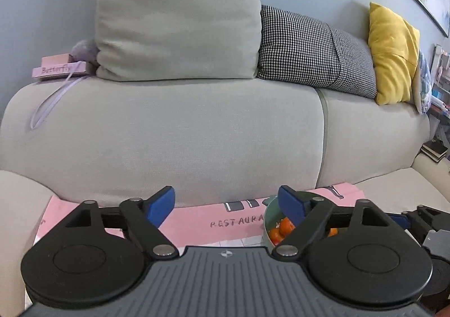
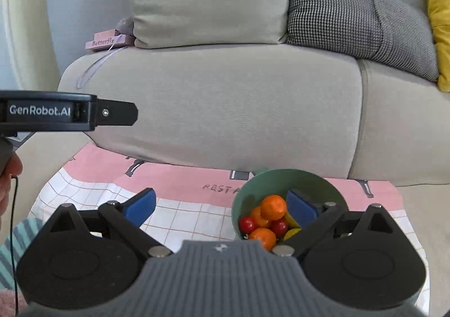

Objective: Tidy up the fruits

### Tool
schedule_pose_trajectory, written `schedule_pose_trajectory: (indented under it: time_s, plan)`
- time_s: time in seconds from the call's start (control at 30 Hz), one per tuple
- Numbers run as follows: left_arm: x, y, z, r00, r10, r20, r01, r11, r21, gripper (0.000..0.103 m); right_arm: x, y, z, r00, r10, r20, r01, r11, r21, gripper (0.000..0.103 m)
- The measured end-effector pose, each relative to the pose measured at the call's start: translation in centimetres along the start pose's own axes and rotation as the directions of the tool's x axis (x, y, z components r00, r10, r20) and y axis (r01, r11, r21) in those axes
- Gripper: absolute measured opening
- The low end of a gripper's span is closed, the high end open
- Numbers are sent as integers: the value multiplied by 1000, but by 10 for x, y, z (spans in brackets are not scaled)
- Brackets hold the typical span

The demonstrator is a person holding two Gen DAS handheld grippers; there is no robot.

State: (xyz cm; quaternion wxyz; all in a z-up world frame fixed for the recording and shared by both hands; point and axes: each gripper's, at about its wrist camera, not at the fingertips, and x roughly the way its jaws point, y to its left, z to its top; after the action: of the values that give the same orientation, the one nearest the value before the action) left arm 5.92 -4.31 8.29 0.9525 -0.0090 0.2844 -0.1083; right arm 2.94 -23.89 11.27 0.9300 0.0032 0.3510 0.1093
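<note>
green bowl (image 2: 253,190), orange and red fruits (image 2: 272,206), pink cloth (image 2: 182,179), houndstooth cushion (image 1: 298,44), yellow cushion (image 1: 391,55)

free: pink printed cloth (image 2: 180,182) left of bowl, bare | obstacle: green round bowl (image 2: 253,190) of fruit | barrier: grey fabric sofa back (image 2: 225,108) just behind

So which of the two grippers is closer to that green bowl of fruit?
Right. The right gripper hangs just over the green bowl, one blue finger in front of the fruit. The left gripper sits off to the bowl's left, over the pink cloth. Both jaws open, empty.
</note>
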Motion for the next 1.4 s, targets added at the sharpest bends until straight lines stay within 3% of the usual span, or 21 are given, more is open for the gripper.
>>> schedule_pose_trajectory:
  time_s: [0.23,0.37,0.53,0.7,1.4]
  plan:
    - [-21,-6,-24,999,31,11,-32,998,59,97,-23,9,-21,999,-38,25,37,998,49,96]
    - [-31,-16,-41,996,84,19,-86,989,119,97,-32,15,-33,995,-84,45,82,996,35,97]
    - [-38,-14,-62,998,59,-24,-56,994,96,97,-42,27,-52,987,-134,87,132,991,30,99]
    - [-38,-18,-82,993,93,-72,-81,985,152,97,-44,37,-73,975,-193,111,193,981,16,99]
    - [-27,9,-120,970,156,-187,-146,987,66,97,-33,46,-104,974,-228,9,228,974,16,99]
